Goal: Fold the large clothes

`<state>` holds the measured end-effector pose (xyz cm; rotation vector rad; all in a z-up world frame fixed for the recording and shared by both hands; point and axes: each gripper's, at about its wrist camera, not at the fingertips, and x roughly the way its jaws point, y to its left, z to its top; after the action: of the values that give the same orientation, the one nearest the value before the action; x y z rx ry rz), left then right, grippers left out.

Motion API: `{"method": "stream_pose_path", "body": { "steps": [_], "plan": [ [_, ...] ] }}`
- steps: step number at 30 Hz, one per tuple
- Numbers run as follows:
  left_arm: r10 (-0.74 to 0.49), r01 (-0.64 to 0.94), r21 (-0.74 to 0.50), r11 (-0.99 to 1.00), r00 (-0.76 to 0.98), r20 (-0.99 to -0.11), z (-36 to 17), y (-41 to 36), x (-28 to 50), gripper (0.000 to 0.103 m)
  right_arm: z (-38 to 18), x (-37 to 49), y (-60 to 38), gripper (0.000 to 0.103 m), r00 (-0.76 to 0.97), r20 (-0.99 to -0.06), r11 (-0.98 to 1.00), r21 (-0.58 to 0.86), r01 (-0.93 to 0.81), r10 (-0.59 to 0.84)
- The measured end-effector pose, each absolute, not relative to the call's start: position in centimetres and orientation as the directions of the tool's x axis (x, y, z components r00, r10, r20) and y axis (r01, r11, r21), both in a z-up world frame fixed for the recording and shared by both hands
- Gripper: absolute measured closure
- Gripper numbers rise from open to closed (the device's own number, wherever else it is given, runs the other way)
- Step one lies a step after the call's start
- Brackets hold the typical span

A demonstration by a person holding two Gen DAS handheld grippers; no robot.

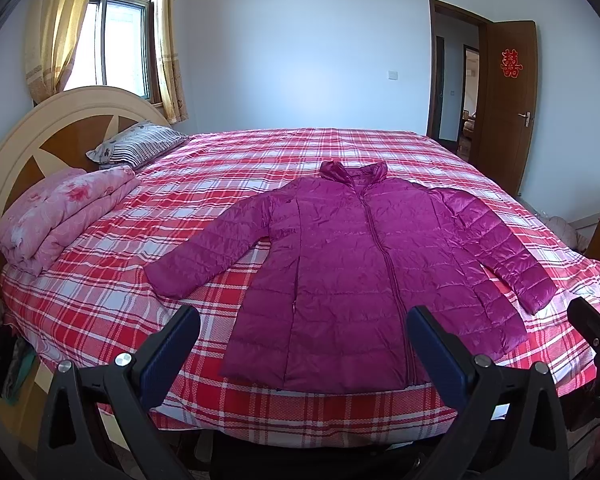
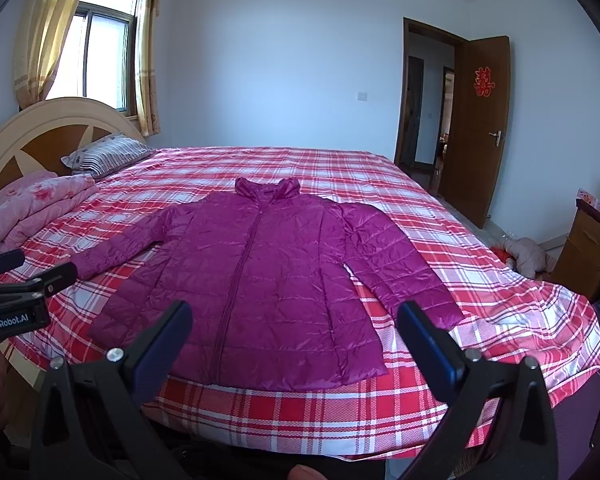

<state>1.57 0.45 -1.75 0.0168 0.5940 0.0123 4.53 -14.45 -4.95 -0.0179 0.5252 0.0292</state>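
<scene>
A magenta quilted jacket (image 1: 340, 264) (image 2: 260, 276) lies flat and zipped on the red plaid bed (image 1: 100, 312) (image 2: 480, 280), collar toward the far wall, both sleeves spread outward, hem at the near edge. My left gripper (image 1: 304, 320) hovers open in front of the hem, nothing between its fingers. My right gripper (image 2: 296, 316) is likewise open and empty, held short of the hem. Each gripper appears at the edge of the other's view: the right one (image 1: 596, 332), the left one (image 2: 20, 276).
A folded pink floral quilt (image 1: 60, 216) and a striped pillow (image 1: 136, 146) lie by the headboard (image 1: 28, 136) at the left. A brown door (image 1: 504, 104) stands ajar at the right. A wooden cabinet (image 2: 592, 248) and a pinkish bundle (image 2: 528, 256) are right of the bed.
</scene>
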Motion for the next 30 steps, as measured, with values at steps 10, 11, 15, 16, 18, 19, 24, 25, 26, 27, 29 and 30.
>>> {"method": "stream_pose_path", "body": {
  "steps": [10,11,15,16,18,19,24,25,26,27,29,30],
  "plan": [
    [0.021,0.0,0.037,0.999,0.819,-0.573,-2.7,0.0,2.8,0.001,-5.7,5.3,-14.9,0.0,0.847,-0.529,0.999,0.015,-0.05,0.051],
    [0.033,-0.004,0.051,0.999,0.817,-0.576,-3.0,-0.1,3.3,0.001,-5.9,5.8,-15.0,0.0,0.842,-0.536,0.998,0.021,-0.057,0.059],
    [0.049,-0.01,0.069,0.998,0.799,-0.599,-4.2,-0.3,6.0,0.001,-7.3,7.6,-16.1,0.0,0.828,-0.559,0.999,0.002,-0.041,0.035],
    [0.054,-0.01,0.076,0.997,0.794,-0.606,-4.5,-0.4,6.8,0.001,-7.6,8.1,-16.4,0.0,0.825,-0.565,0.999,-0.006,-0.033,0.024],
    [0.045,0.005,0.08,0.997,0.789,-0.613,-5.0,-0.8,8.0,0.001,-8.4,9.1,-17.3,0.0,0.82,-0.573,1.0,-0.025,-0.011,-0.006],
    [0.046,0.012,0.089,0.996,0.787,-0.615,-5.1,-1.0,8.6,0.001,-8.7,9.6,-17.7,0.0,0.817,-0.577,1.0,-0.031,-0.004,-0.015],
    [0.01,0.076,0.125,0.989,0.816,-0.578,-5.7,-3.1,11.4,0.001,-10.5,11.7,-20.1,0.0,0.815,-0.576,0.998,-0.049,0.032,-0.054],
    [0.007,0.082,0.127,0.989,0.817,-0.577,-5.9,-3.4,11.9,0.001,-10.9,12.2,-20.5,0.0,0.811,-0.581,0.998,-0.051,0.04,-0.062],
    [-0.009,0.097,0.123,0.988,0.819,-0.574,-6.2,-3.9,12.7,0.001,-11.6,13.0,-21.3,0.0,0.802,-0.593,0.997,-0.056,0.052,-0.075],
    [-0.015,0.104,0.123,0.987,0.821,-0.571,-6.5,-4.3,13.4,0.001,-12.2,13.6,-21.9,0.0,0.793,-0.604,0.997,-0.055,0.059,-0.08],
    [-0.013,0.11,0.138,0.984,0.824,-0.567,-7.5,-5.1,14.9,0.001,-13.2,14.8,-23.3,0.0,0.777,-0.624,0.996,-0.04,0.075,-0.084],
    [-0.014,0.116,0.144,0.983,0.823,-0.568,-8.0,-5.5,15.6,0.001,-13.8,15.4,-24.2,0.0,0.77,-0.632,0.996,-0.029,0.084,-0.084]
  ]
}}
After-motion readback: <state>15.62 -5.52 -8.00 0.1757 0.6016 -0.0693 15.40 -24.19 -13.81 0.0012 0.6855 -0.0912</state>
